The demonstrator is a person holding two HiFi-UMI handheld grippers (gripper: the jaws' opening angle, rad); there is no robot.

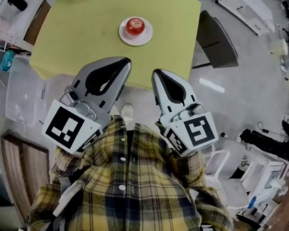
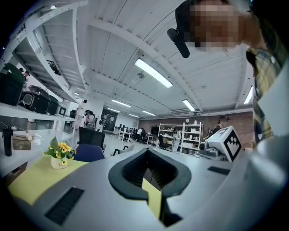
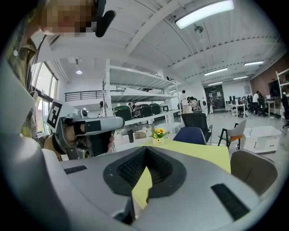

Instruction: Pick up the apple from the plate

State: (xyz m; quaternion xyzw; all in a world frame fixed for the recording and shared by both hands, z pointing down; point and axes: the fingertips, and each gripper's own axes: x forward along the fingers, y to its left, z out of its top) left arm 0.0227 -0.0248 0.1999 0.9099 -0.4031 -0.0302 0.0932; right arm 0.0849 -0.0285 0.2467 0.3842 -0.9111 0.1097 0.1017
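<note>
The round red apple (image 1: 135, 26) sits near the middle of a small white plate (image 1: 144, 39), on the far half of the square yellow-green table (image 1: 81, 35). Both tools hover short of the table's near edge, well apart from the fruit. The grey left gripper (image 1: 126, 61) has its jaws pressed together on nothing, and so does the grey right gripper (image 1: 155, 71) beside it.

The apple will likely handle as a firm, fairly light thing with smooth, waxy skin that is apt to slip or roll off a shallow plate if nudged. The best hold is probably across its widest girth, one ribbed pad on each side, squeezed enough to seat it but not bruise it. The stem seems to point up, though at this size that is hard to tell. The jaws must spread first.
</note>
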